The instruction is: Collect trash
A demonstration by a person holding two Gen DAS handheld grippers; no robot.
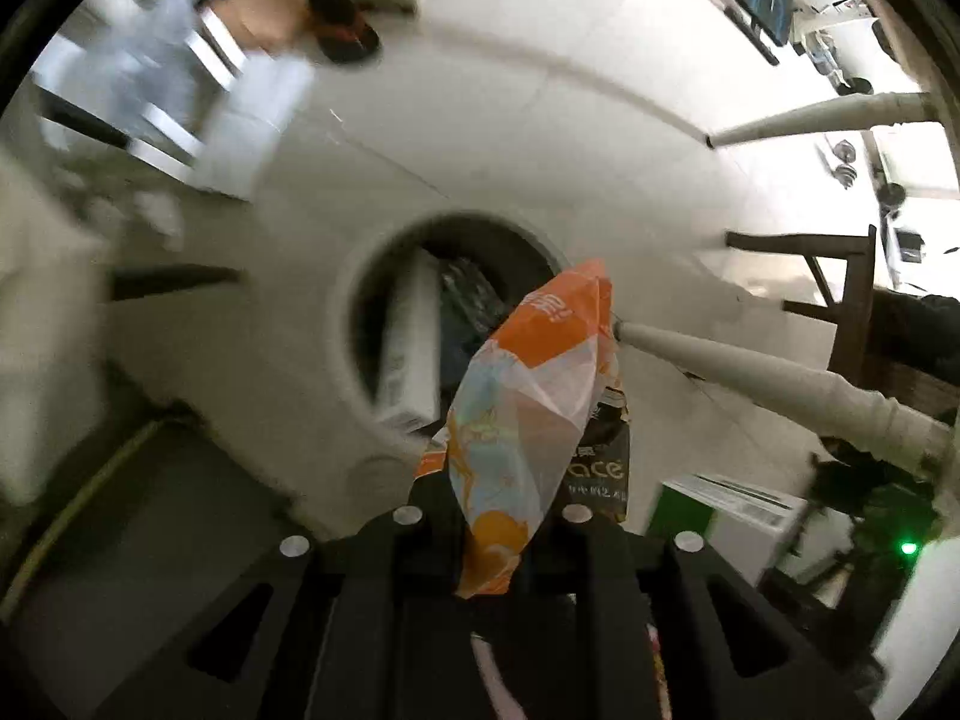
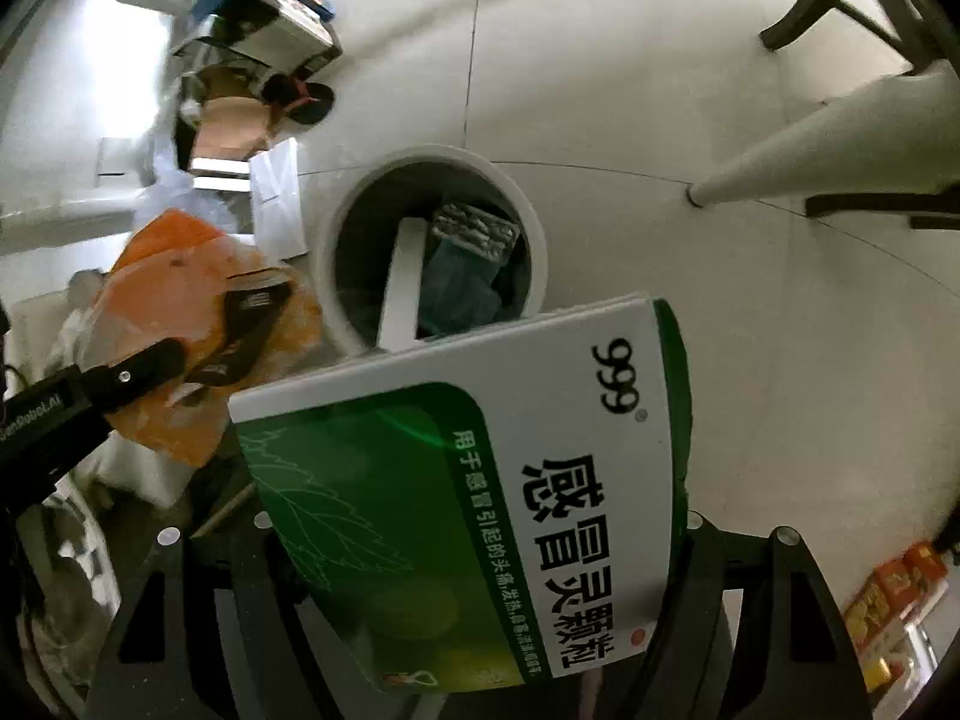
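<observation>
The left claw (image 1: pixel 510 516) points steeply down at the floor, its jaws nearly closed on a crumpled orange wrapper (image 1: pixel 528 408), with a dark wrapper (image 1: pixel 600 468) bearing pale lettering pinched in just behind it on the right. Both wrappers stick out past the fingertips and hang over the near right part of a white round bin (image 1: pixel 354 324). In the right wrist view the same claw (image 2: pixel 198 354) comes in from the left, and the orange wrapper (image 2: pixel 174 312) sits just left of the bin (image 2: pixel 537 240), close to its rim.

The right claw (image 2: pixel 480 534) also points down, its jaws standing partly apart and pressed on a green and white medicine box (image 2: pixel 480 480) printed with "999" and Chinese characters. The box's far edge overlaps the near rim of the bin in that view; whether it touches the rim I cannot tell.

Inside the bin lie a white flat box (image 2: pixel 405 282) leaning on edge at the left, a silvery blister pack (image 2: pixel 474 231) and something dark teal (image 2: pixel 462 288).

Around the bin is a pale tiled floor (image 2: pixel 630 120). A cream turned leg (image 1: pixel 750 378) slants in from the right, dark wooden chair legs (image 2: pixel 840 0) stand far right, and blurred boxes and clutter (image 2: pixel 252 42) lie far left. Small orange packets (image 2: pixel 894 588) sit at the near right edge.
</observation>
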